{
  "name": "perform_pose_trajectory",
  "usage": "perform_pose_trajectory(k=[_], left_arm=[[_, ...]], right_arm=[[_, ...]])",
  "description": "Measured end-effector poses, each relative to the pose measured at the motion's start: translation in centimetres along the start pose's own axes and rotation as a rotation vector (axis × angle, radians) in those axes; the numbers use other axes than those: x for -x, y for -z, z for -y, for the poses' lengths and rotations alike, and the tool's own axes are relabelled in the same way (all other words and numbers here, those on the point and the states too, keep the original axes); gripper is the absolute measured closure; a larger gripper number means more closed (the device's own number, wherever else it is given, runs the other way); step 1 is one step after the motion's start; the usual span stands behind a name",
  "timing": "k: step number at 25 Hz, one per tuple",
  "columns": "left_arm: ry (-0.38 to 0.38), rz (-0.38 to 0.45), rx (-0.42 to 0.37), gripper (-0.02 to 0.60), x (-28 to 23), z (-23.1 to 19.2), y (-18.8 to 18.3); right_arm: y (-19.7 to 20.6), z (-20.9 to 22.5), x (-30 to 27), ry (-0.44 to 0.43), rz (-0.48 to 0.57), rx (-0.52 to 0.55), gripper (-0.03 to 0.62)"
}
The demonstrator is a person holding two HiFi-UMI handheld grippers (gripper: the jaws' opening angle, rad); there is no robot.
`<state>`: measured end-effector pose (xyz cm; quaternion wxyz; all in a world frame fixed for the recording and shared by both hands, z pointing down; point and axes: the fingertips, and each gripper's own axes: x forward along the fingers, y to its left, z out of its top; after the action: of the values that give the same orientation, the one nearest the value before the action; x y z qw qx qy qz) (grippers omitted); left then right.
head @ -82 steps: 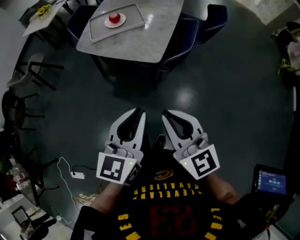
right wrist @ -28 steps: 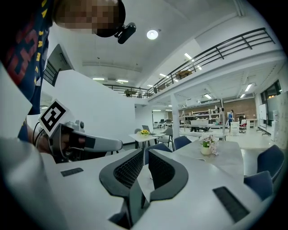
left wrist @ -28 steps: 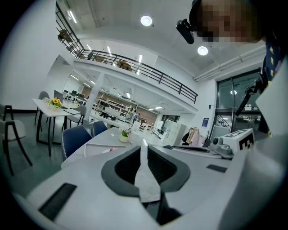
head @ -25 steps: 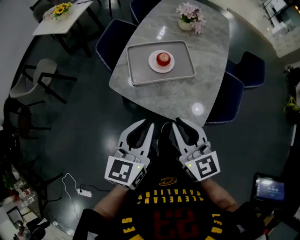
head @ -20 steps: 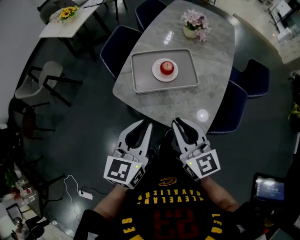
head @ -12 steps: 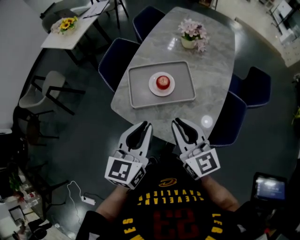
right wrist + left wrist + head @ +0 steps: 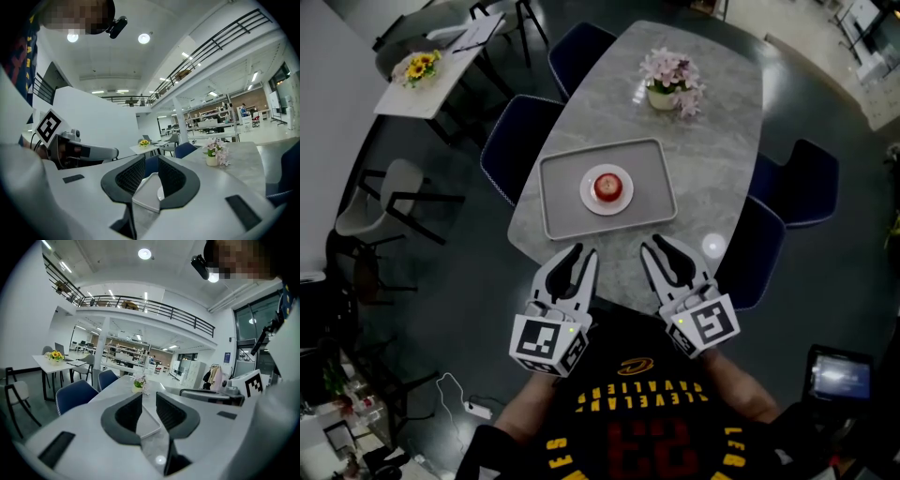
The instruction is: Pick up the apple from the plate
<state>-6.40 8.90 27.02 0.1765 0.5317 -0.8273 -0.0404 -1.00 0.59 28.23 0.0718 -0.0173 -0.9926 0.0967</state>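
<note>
A red apple (image 7: 607,185) sits on a small white plate (image 7: 592,198), in the middle of a grey tray (image 7: 555,204) on the marble table (image 7: 712,141). Both grippers hover side by side at the table's near edge, short of the tray. The left gripper (image 7: 581,251) and the right gripper (image 7: 654,246) each show a narrow gap between the jaws, with nothing in it. In the left gripper view the tray's corner (image 7: 151,425) shows past the left gripper (image 7: 149,404). In the right gripper view the tray (image 7: 146,196) lies beyond the right gripper (image 7: 151,176).
A pot of pink flowers (image 7: 667,81) stands at the table's far end. Blue chairs (image 7: 514,141) (image 7: 802,178) ring the table, one (image 7: 750,255) close to the right gripper. A white side table with sunflowers (image 7: 422,67) and a grey chair (image 7: 380,192) stand to the left.
The person has walked up to the table. The tray and apple, once far ahead, now lie just beyond the grippers. Both grippers kept their pose.
</note>
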Motion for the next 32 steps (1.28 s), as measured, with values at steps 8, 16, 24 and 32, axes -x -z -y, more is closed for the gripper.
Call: perform_pose_trajectory(k=[8, 16, 24, 32], left_arm=[[-0.005, -0.06, 0.033, 0.497, -3.2, -3.4, 0.1], [0.055, -0.18, 0.022, 0.497, -7.6, -7.6, 1.7], [0.055, -0.312, 0.009, 0.497, -11.9, -12.7, 4.4], [0.064, -0.415, -0.033, 0.497, -14.5, -16.0, 6.7]], right_arm=[[1.5, 2.6, -2.4, 0.048, -0.062, -0.036, 0.522], [3.7, 5.8, -5.6, 0.159, -0.126, -0.129, 0.522], [7.5, 8.9, -8.3, 0.26, -0.207, -0.212, 0.522], [10.9, 10.5, -10.3, 0.306, -0.27, -0.304, 0.522]])
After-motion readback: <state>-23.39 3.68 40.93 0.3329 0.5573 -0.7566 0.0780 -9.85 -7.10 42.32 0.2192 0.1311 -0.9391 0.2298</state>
